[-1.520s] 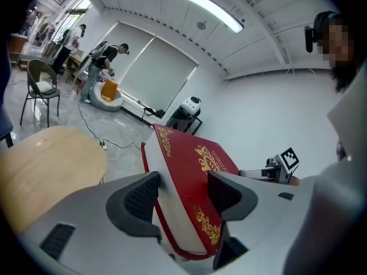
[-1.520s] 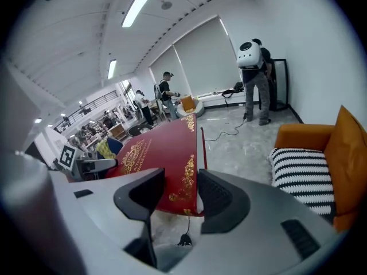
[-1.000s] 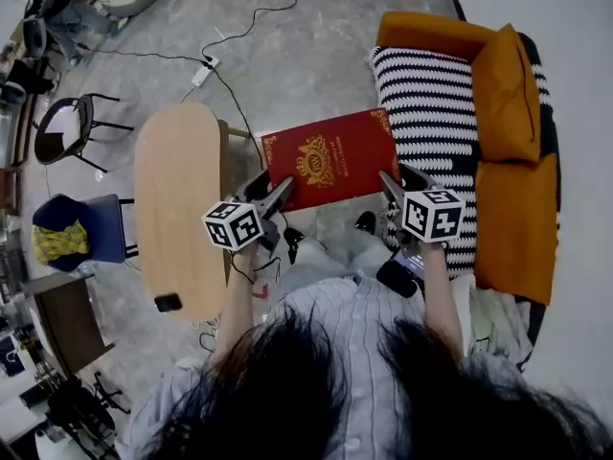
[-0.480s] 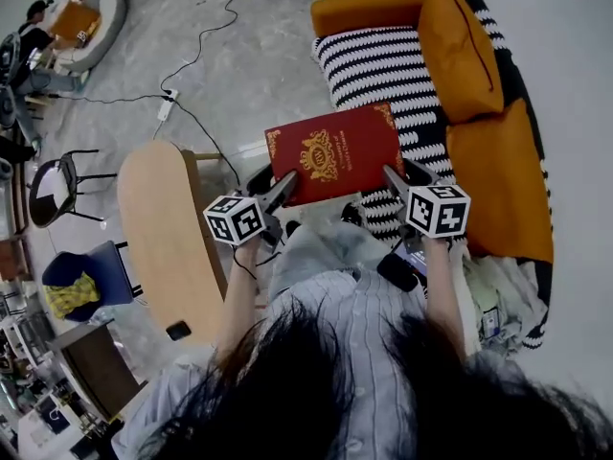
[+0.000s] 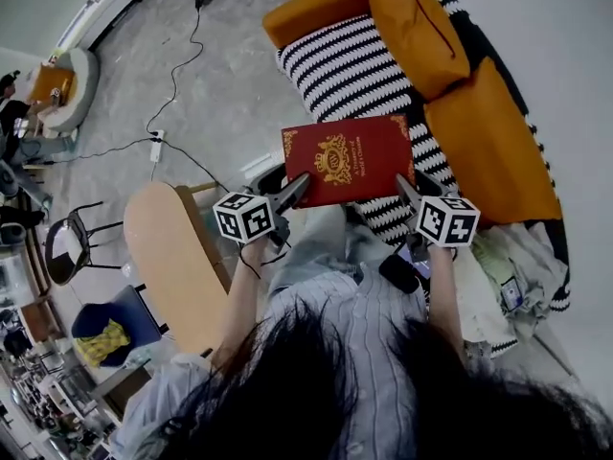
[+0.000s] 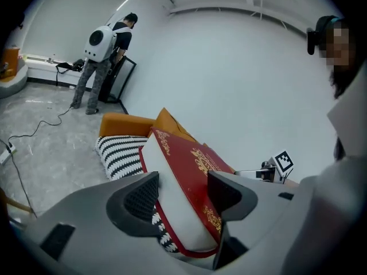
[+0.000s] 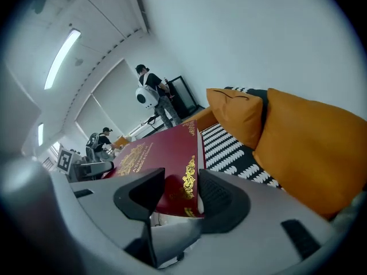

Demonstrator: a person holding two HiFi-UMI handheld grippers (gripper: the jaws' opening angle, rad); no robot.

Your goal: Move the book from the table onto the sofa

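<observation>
A thick red book point(image 5: 347, 159) with gold print hangs in the air between both grippers, its far edge over the striped seat of the sofa point(image 5: 356, 65). My left gripper point(image 5: 293, 190) is shut on the book's near left corner point(image 6: 183, 193); the white page block sits between its jaws. My right gripper point(image 5: 406, 188) is shut on the near right corner point(image 7: 182, 185), pads on cover and underside. The oval wooden table point(image 5: 177, 262) lies to the left behind my left arm.
Orange cushions point(image 5: 479, 132) line the sofa's back and right side, an orange bolster point(image 5: 311, 8) its far end. Clutter lies on the sofa near my right arm point(image 5: 508, 266). Cables point(image 5: 182, 94) cross the floor. A person with a backpack point(image 6: 100, 50) stands far off.
Both grippers carried the book to the right, away from the wooden table, and it now reaches over the sofa's striped seat. The grip on both corners is unchanged.
</observation>
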